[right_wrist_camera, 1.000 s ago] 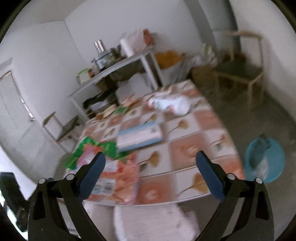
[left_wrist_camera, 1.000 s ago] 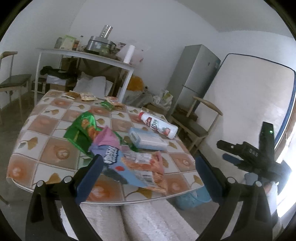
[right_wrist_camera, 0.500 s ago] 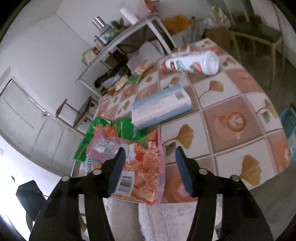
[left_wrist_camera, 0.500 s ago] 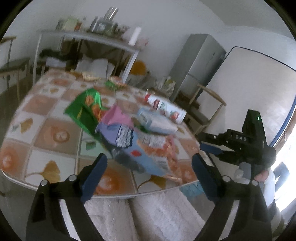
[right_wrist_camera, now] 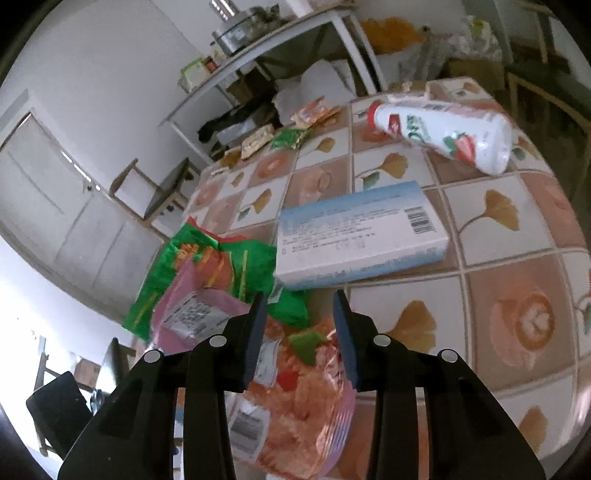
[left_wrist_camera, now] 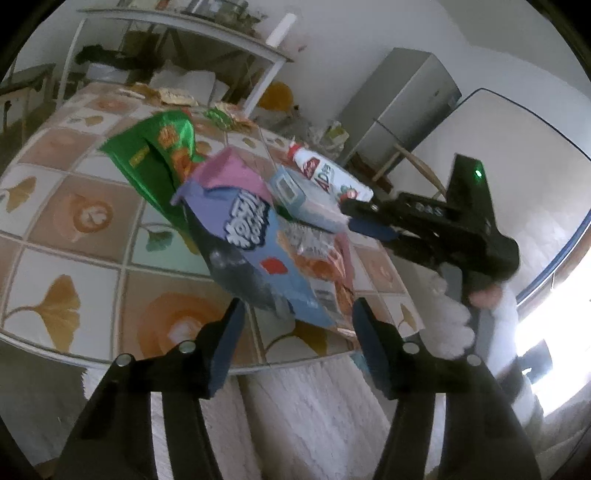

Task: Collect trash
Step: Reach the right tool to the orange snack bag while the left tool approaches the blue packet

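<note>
A pile of trash lies on the tile-patterned table (left_wrist_camera: pixel 74 221): a green bag (left_wrist_camera: pixel 159 155), a pink bag (left_wrist_camera: pixel 229 173), a blue-purple snack bag (left_wrist_camera: pixel 251 236), an orange bag (left_wrist_camera: pixel 325 258), a pale blue tissue pack (left_wrist_camera: pixel 295 195) and a white bottle (left_wrist_camera: pixel 328 177). My left gripper (left_wrist_camera: pixel 298 310) is closing at the near table edge. The blue bag's lower end lies between its jaws, untouched by the pads. My right gripper (right_wrist_camera: pixel 299 299) is also closing, above the green bag (right_wrist_camera: pixel 221 266) and orange bag (right_wrist_camera: pixel 303 398), gripping nothing. The right gripper (left_wrist_camera: pixel 354 216) hovers by the tissue pack.
Small wrappers (right_wrist_camera: pixel 288 136) lie at the table's far end. Behind stand a white shelf table (left_wrist_camera: pixel 184 33), a grey fridge (left_wrist_camera: pixel 399 107) and wooden chairs. A hand (left_wrist_camera: pixel 484 295) holds the right gripper. White fluffy fabric (left_wrist_camera: pixel 314 406) lies below the near table edge.
Both grippers have come down and closer to the pile, and both pairs of jaws have narrowed. The right gripper has swung left from the table's open side to over the bags.
</note>
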A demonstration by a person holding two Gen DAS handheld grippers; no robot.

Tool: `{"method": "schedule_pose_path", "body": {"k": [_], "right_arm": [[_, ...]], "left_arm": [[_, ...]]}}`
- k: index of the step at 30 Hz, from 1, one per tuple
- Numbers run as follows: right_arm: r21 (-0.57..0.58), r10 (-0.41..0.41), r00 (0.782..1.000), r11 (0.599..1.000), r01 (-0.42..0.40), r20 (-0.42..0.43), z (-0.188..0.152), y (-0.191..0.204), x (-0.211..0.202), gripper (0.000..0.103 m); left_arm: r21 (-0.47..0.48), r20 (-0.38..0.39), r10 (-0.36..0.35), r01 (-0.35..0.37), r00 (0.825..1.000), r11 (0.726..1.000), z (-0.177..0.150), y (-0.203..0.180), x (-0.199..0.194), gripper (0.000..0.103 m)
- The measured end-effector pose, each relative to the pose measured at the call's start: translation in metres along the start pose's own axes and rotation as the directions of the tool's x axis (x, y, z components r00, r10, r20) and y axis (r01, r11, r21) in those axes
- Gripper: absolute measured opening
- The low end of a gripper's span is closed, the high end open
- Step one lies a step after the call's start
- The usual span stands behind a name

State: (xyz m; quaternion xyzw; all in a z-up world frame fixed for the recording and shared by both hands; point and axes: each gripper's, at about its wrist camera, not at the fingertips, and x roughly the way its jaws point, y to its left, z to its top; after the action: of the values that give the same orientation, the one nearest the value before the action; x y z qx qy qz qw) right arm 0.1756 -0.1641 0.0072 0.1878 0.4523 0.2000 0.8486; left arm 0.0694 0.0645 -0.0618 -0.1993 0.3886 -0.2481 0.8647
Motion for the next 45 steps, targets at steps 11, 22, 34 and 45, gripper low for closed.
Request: {"method": "schedule_pose_path", "body": {"k": [11,22,34,45], "right_arm": [[0.053,0.059,0.994,0.997,-0.054,-0.093,-0.027,-0.011,-0.002,0.034],[0.082,0.092,0.996,0.992,-0.092,-0.005,-0.015,-0.017,-0.014,0.033],[0.121,0.135,0.987,0.985,-0.124,-0.088,-0.024,-0.035,0.001,0.042],[0.094,0.112,0.994,0.989,-0.11,-0.013,-0.008,-0.035,-0.013,0.044]], "left_arm": [[-0.012,-0.001,0.02,-0.02,1.0,1.0,0.001,0.004,0.001,0.056],[-0.065,-0.031,0.022,-0.024,0.999,0.998,-0.004,0.009,0.01,0.056],[-0.119,-0.027,-0.036,0.032,0.999,0.992,-0.003,0.007,0.019,0.056],[-0.163,0.001,-0.084,0.083,0.996,0.983,-0.004,0.014,0.01,0.067]]}}
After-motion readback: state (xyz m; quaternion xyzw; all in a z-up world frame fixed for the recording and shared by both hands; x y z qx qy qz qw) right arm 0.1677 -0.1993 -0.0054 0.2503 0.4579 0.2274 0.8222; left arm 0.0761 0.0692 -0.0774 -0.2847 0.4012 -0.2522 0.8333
